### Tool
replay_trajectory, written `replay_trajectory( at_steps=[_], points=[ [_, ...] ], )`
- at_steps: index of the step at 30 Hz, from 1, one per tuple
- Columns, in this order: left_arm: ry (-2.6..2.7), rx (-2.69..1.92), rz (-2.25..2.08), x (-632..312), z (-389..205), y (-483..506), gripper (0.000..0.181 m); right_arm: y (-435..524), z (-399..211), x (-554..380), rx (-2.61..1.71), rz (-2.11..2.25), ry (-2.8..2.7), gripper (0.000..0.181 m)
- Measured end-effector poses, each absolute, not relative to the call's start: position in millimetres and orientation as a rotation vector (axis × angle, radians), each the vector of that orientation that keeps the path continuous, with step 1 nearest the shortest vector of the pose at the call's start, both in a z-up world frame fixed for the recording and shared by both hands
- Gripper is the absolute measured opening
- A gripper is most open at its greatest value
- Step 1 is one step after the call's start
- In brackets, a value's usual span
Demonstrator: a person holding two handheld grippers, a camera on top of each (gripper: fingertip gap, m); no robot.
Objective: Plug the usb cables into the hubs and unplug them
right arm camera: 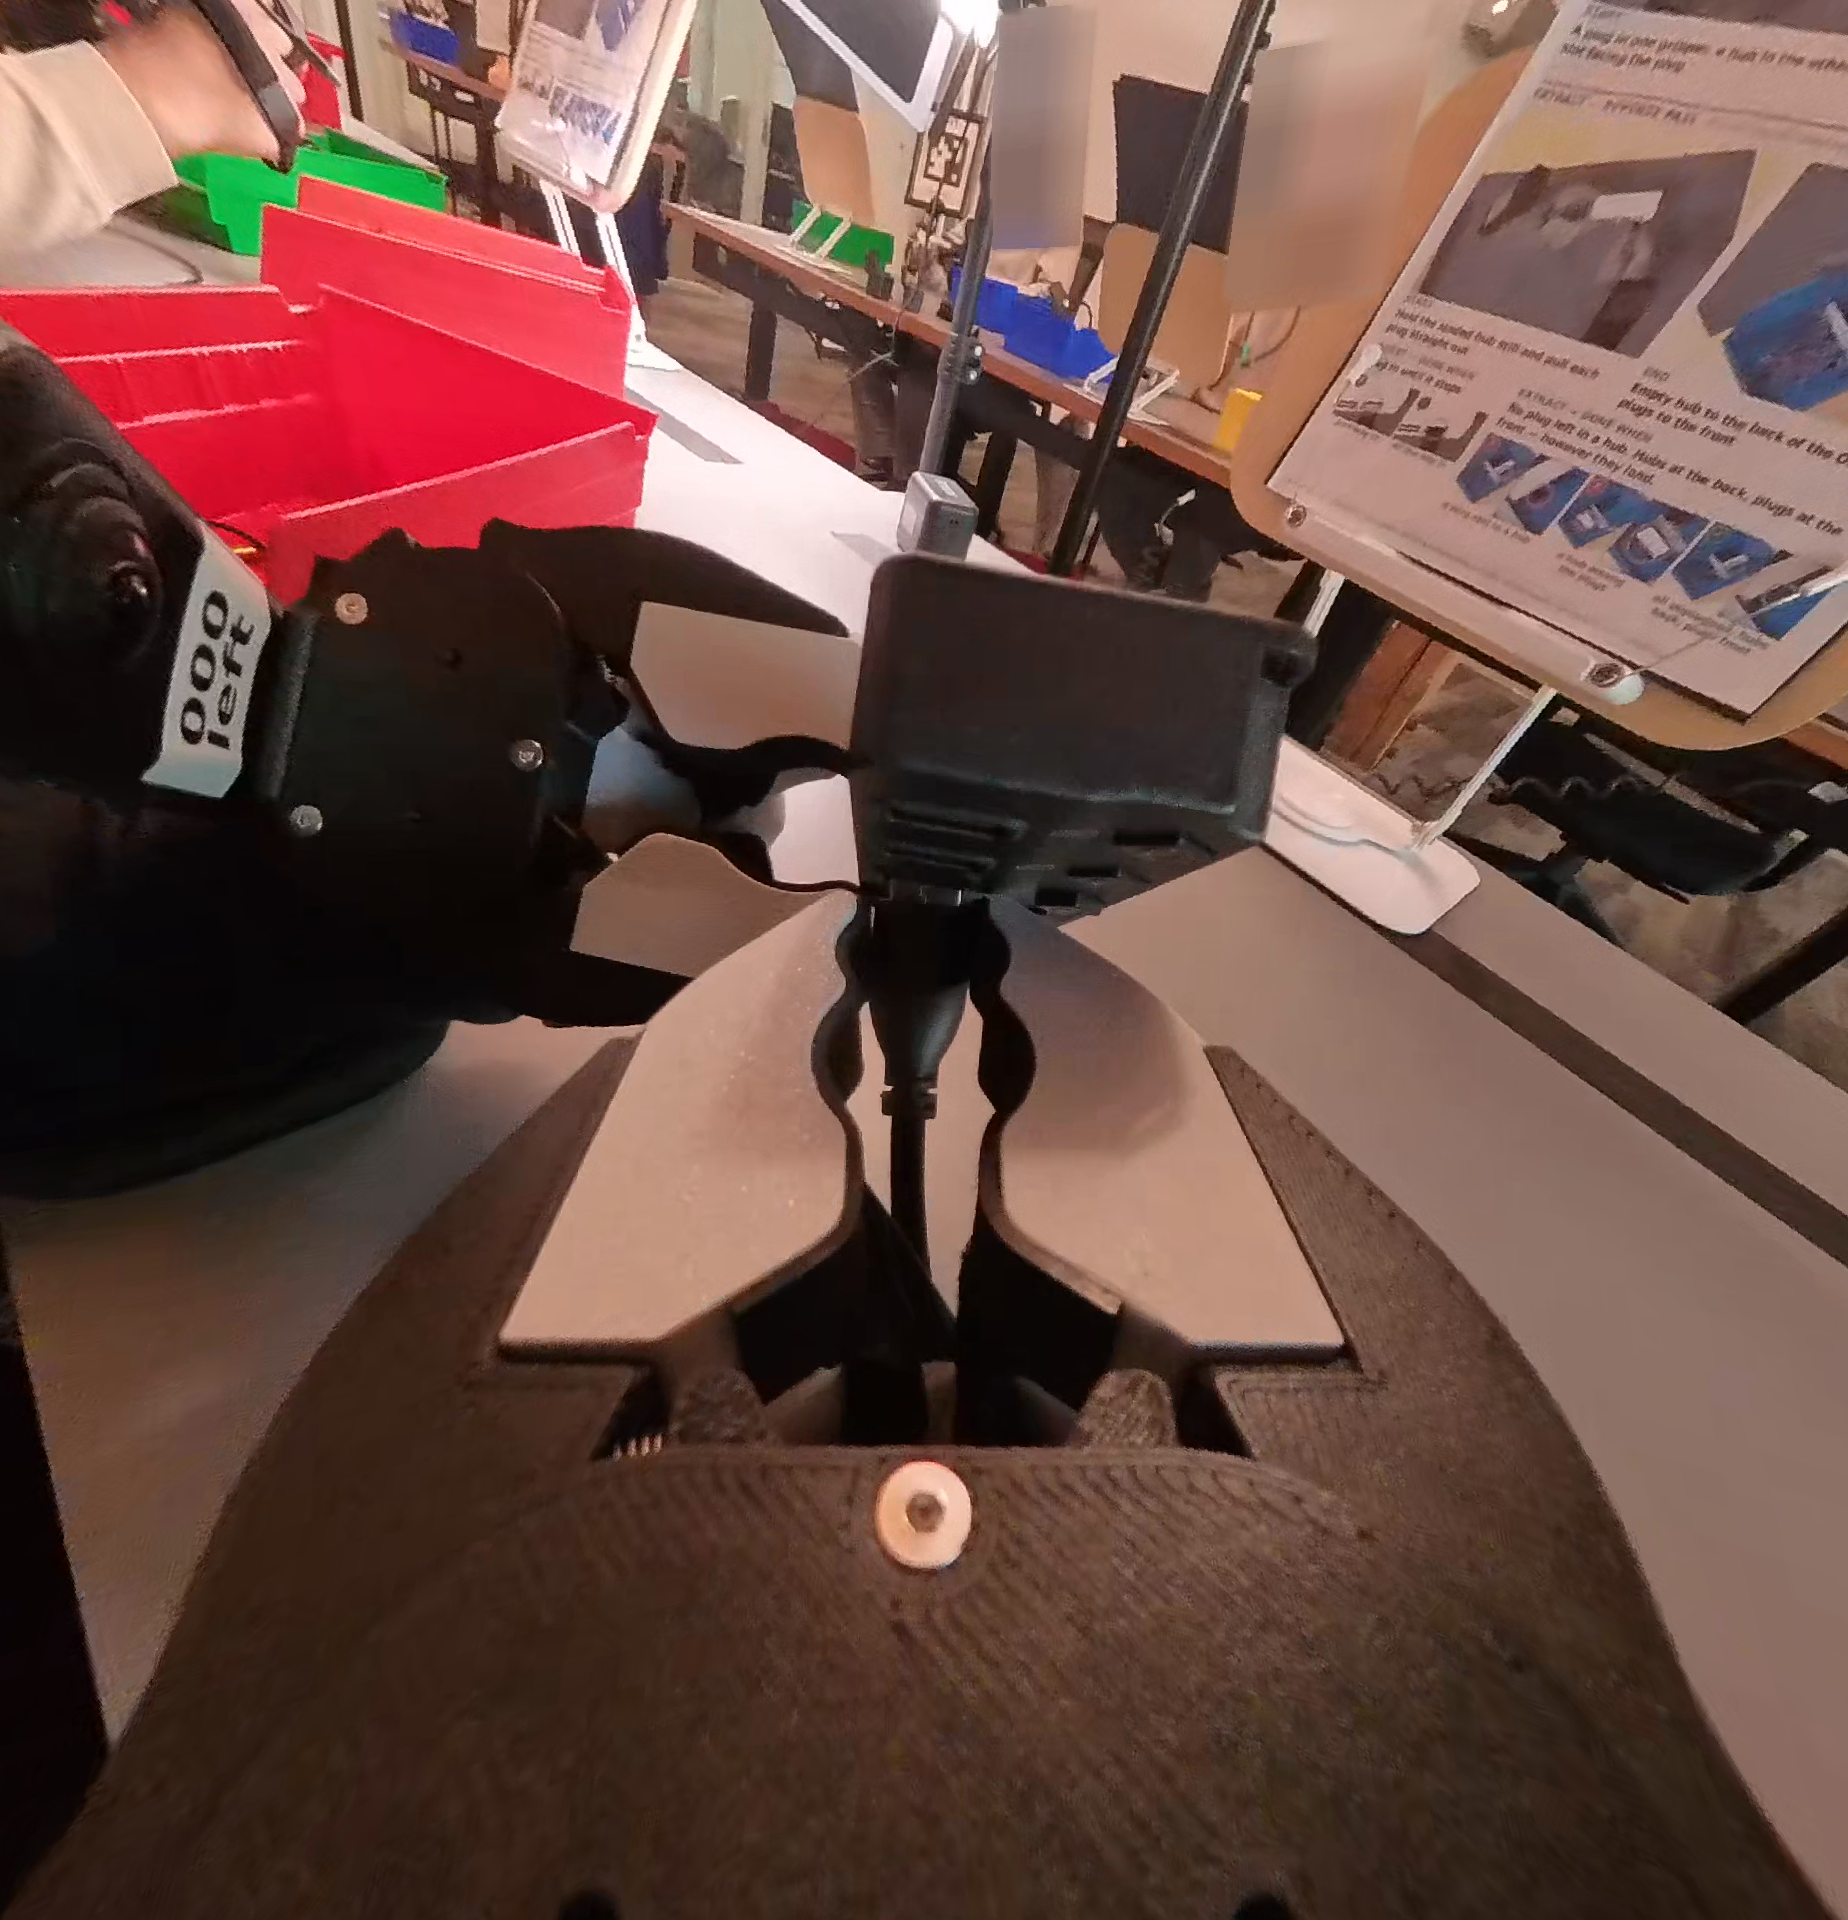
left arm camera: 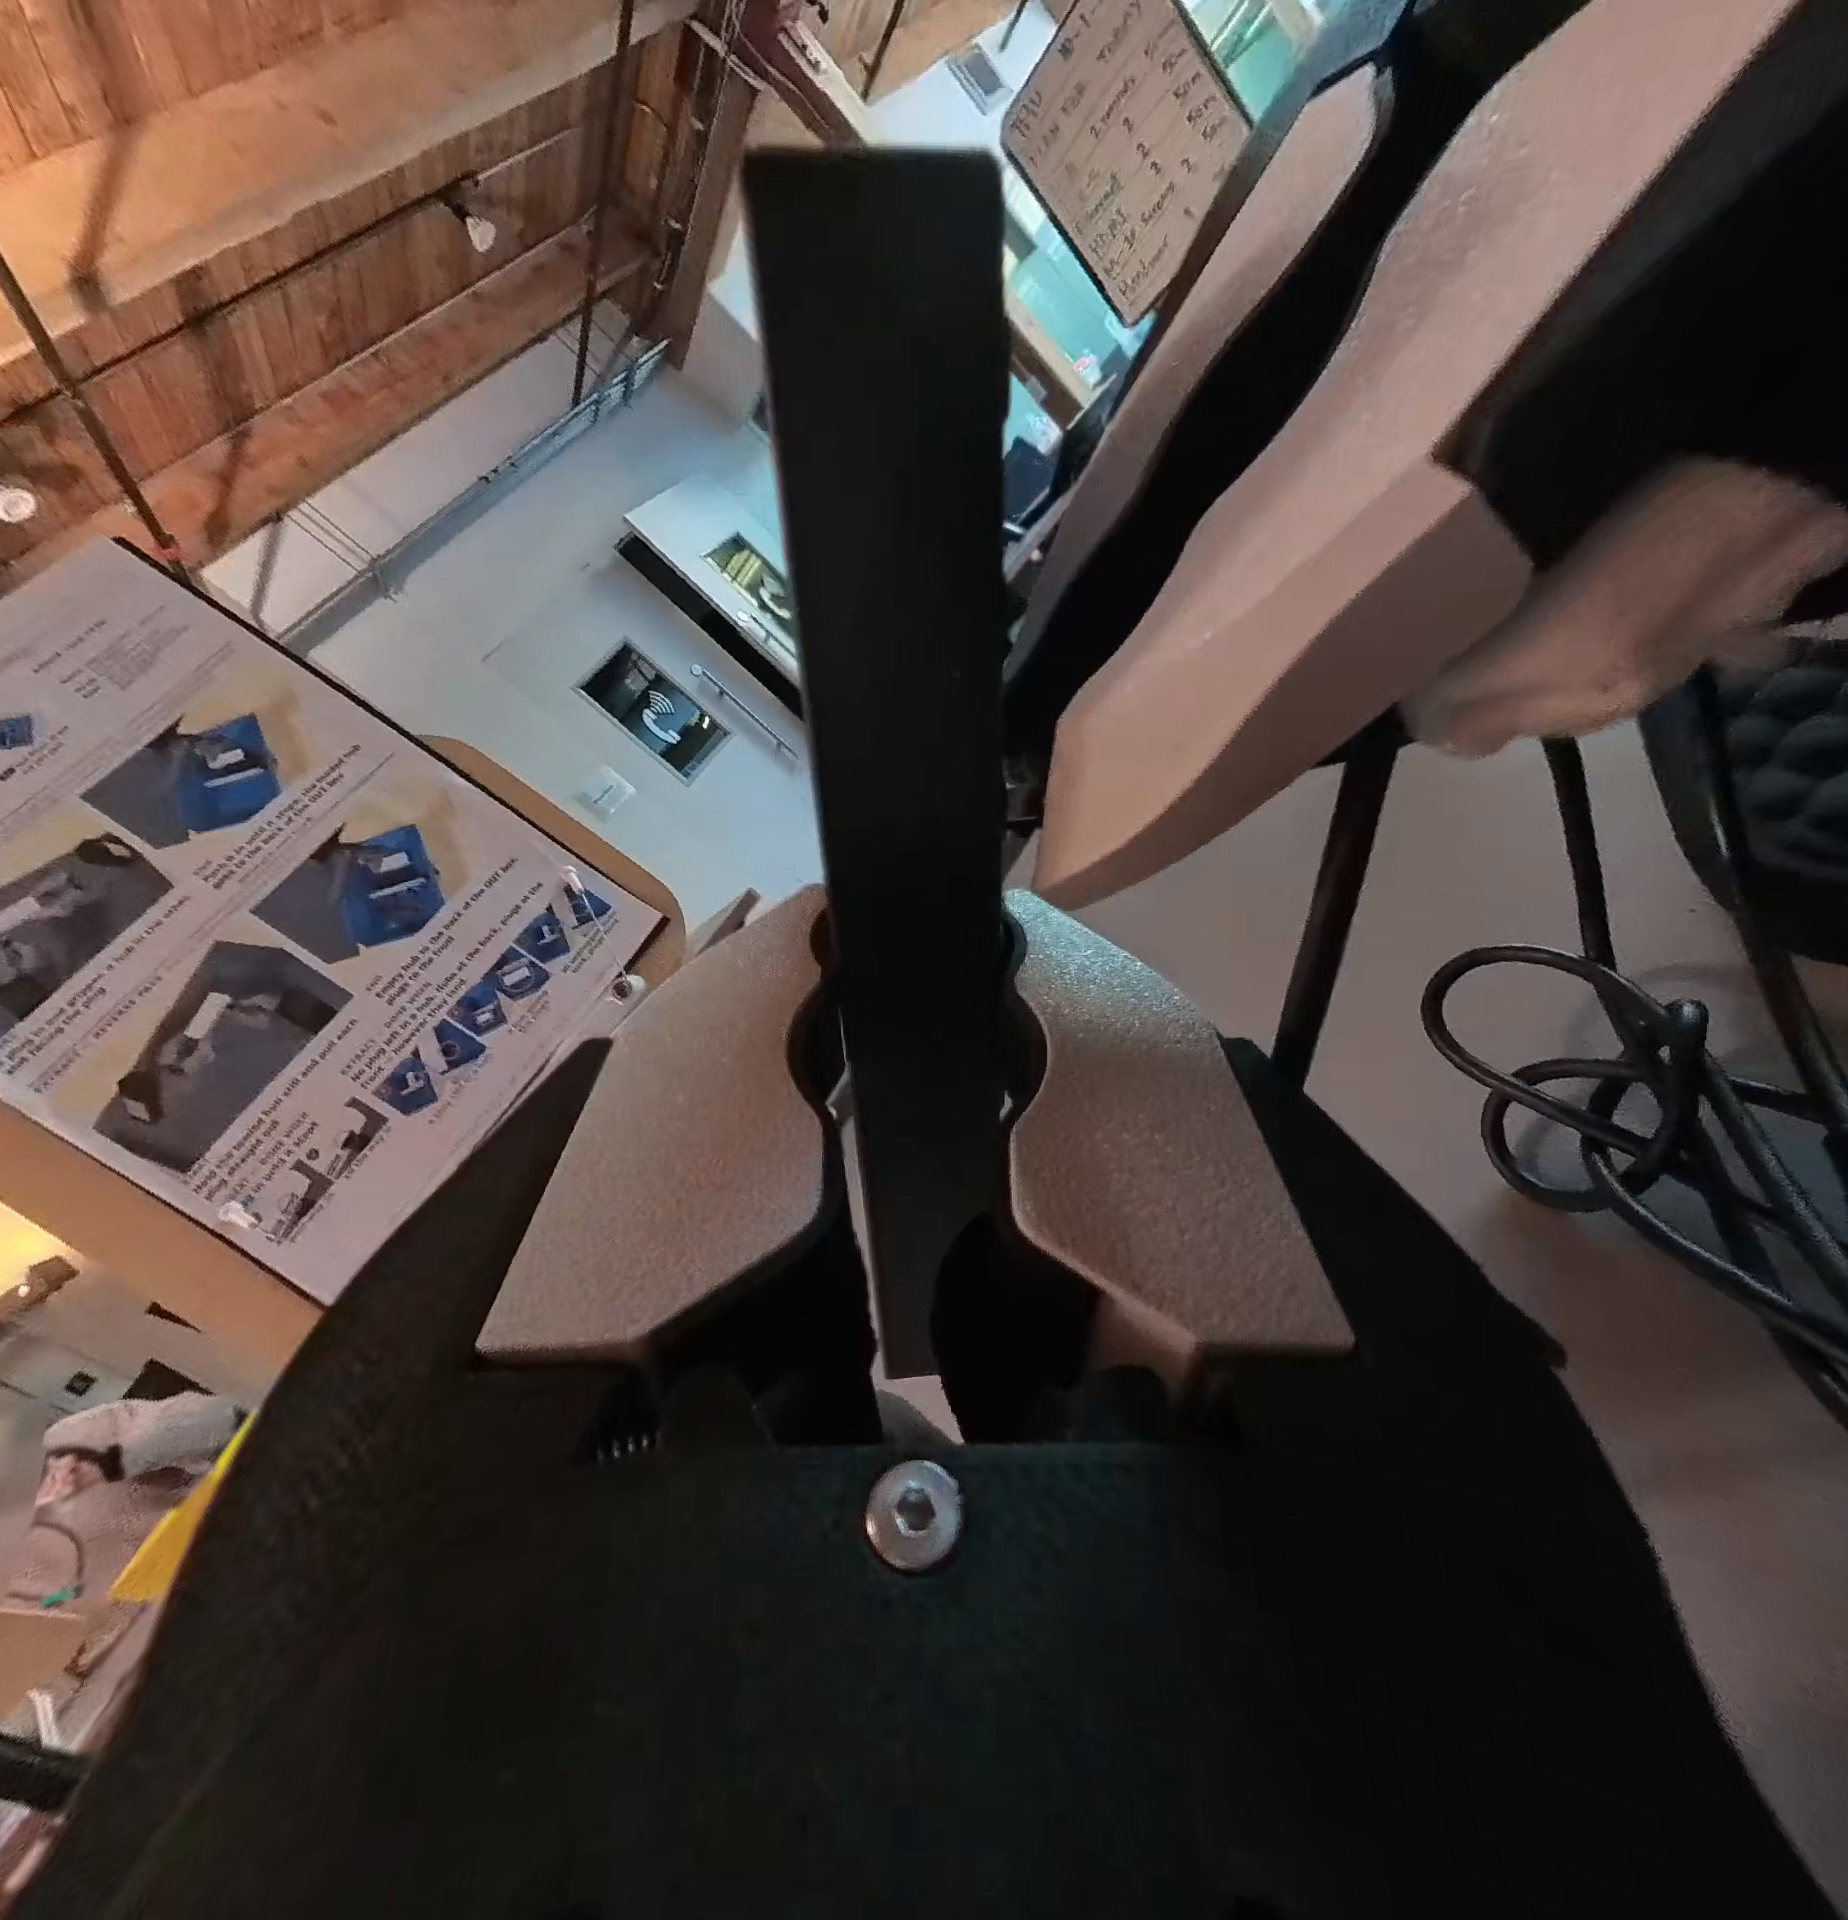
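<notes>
Hub [right arm camera: 1065, 727] clamped edgewise in left gripper [right arm camera: 754, 758]; USB plug [right arm camera: 915, 997] pinched by right gripper [right arm camera: 915, 987], seated at port. Step judged mid-insertion or extraction; straight axial motion required next.

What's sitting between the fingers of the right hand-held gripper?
The USB plug, its tip at the hub, in the right wrist view.

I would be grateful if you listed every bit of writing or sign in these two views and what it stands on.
I do not copy out writing; these things bear it.
White label on the left gripper: short printed text.
Instruction sheet on a tilted board: printed captions beside photos.
Whiteboard: handwritten lines.
Wall sign: a pictogram, no words.
Far sheet: too blurred to read.
</notes>
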State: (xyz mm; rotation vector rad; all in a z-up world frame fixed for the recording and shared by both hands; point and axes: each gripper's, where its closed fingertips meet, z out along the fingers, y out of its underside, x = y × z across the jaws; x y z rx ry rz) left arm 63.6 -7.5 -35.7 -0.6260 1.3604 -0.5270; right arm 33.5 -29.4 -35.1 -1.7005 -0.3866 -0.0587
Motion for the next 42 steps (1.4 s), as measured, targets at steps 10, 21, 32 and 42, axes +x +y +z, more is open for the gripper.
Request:
replay_trajectory(
  at_steps=[10,21,32,42],
  points=[
    [1.342,-0.719,-0.516,67.2,-36.0,2.2,0.026,-25.5,-37.9,38.8,-1.746,-0.030,-0.354,0.018],
    [0.831,-1.158,-1.102,1.6,1.8,113.4,0.025,-34.1,-33.4,35.3,-1.696,0.057,-0.451,0.017],
    [0.980,-1.074,-0.877,13.6,-9.1,99.2,0.025,-74.1,-14.0,55.9,-1.672,0.028,-0.650,0.041],
    [0.922,-1.100,-0.882,5.3,-5.7,109.9,0.025,-109.2,-58.3,59.4,-1.973,-0.149,-0.943,0.039]
  ],
)
